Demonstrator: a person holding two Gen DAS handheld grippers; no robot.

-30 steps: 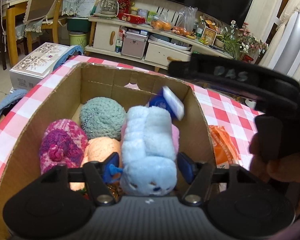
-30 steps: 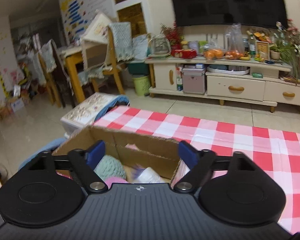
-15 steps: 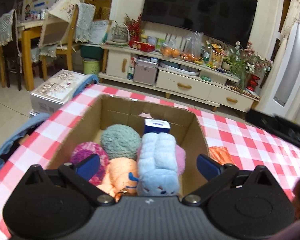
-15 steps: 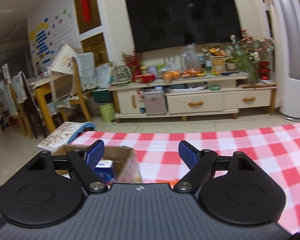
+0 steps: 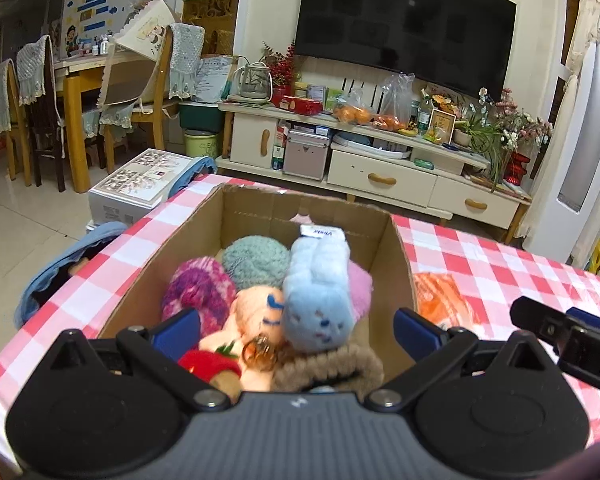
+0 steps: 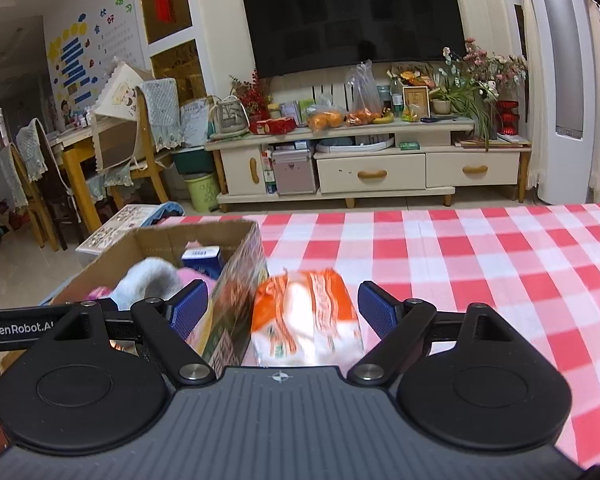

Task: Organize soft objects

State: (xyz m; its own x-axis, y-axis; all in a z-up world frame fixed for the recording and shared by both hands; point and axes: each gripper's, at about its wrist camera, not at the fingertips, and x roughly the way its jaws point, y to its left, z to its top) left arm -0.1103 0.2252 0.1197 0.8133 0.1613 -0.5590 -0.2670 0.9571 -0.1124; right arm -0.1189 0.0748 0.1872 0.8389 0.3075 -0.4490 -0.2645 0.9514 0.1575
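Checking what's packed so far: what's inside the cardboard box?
Inside the cardboard box: a light blue plush, teal and magenta yarn balls, a peach plush, something pink and a blue-white carton. Anything underneath is covered.

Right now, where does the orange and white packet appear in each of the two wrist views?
Left wrist view: the orange and white packet lies right of centre, on the tablecloth just outside the right wall of the cardboard box.
Right wrist view: the packet sits at lower centre, between the open tongs.
Shared landmark: the cardboard box, left of the packet in both.
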